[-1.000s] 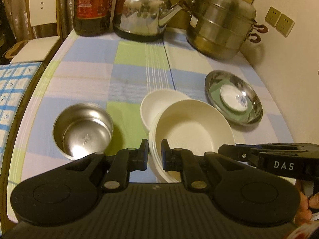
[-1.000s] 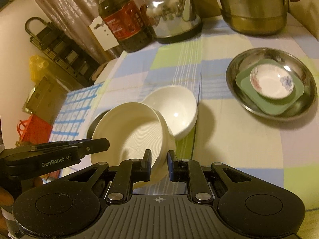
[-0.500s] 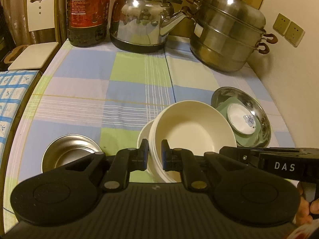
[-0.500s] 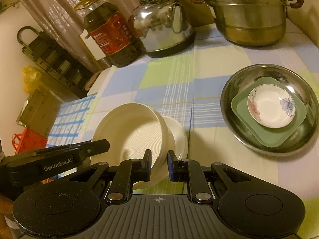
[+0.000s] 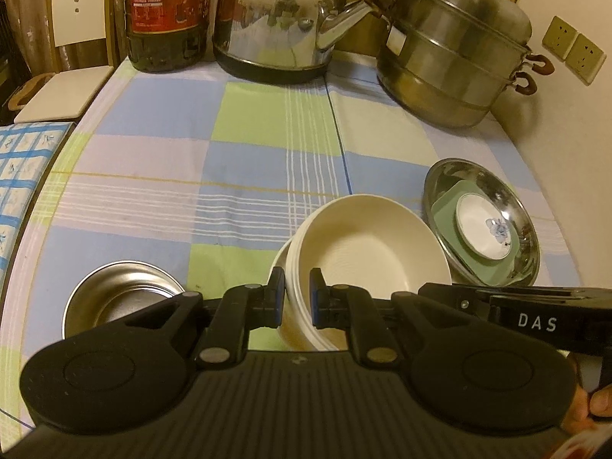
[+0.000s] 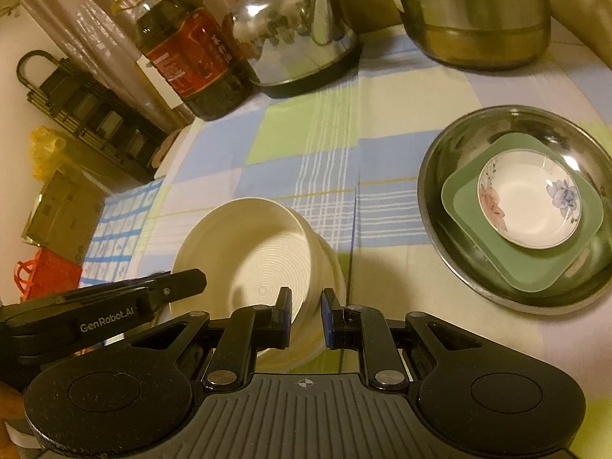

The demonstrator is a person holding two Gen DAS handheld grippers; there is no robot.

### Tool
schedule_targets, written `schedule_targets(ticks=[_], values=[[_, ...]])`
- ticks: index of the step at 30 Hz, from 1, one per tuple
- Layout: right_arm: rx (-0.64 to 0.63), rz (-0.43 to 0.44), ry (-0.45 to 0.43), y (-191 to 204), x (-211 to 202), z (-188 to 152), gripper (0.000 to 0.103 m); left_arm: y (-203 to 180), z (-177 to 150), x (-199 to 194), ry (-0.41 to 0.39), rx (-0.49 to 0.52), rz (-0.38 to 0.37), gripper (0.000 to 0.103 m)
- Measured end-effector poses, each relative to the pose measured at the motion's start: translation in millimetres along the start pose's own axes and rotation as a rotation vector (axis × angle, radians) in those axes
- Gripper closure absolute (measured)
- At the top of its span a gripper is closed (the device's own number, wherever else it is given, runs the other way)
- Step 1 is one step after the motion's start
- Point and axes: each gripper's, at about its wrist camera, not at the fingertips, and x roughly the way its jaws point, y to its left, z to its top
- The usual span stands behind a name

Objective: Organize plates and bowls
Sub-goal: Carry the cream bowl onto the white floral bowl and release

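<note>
A large cream bowl [image 5: 367, 252] is gripped at its rim from both sides. My left gripper [image 5: 297, 294] is shut on its near-left rim, and my right gripper [image 6: 306, 313] is shut on its near-right rim. The bowl [image 6: 248, 252] sits tilted over a smaller white bowl [image 5: 281, 267], which shows only as a sliver [image 6: 334, 267] beneath it. I cannot tell whether the two bowls touch. A small steel bowl [image 5: 122, 294] stands to the left. To the right, a steel plate [image 6: 535, 122] holds a green square plate [image 6: 470, 199] and a floral dish [image 6: 531, 206].
At the back of the checked tablecloth [image 5: 267, 160] stand an oil bottle [image 5: 168, 11], a steel kettle [image 5: 279, 19] and a stacked steamer pot [image 5: 451, 57]. A wall with sockets [image 5: 573, 49] runs along the right side. A chair [image 5: 69, 57] stands beyond the left edge.
Both grippers carried the cream bowl forward and slightly down, from in front of the white bowl to over it, so the white bowl is now mostly covered. Both grips are unchanged.
</note>
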Motion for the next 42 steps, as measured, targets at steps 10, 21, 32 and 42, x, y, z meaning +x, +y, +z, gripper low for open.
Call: schedule_targets(ticks=[10,21,32,42], values=[[0.011,0.003,0.028,-4,10,3,0.086,4,-1,11,0.032,-0.009,0.007,0.092],[0.021,-0.005,0.039,-7,11,7,0.085,3,1,12,0.047,-0.029,0.000,0.086],[0.006,-0.009,-0.015,-6,-6,7,0.062,1,0,-5,0.011,-0.027,0.005,0.084],[-0.021,0.013,-0.075,-8,-42,0,0.049,0,-6,-45,-0.045,-0.014,0.019,0.083]])
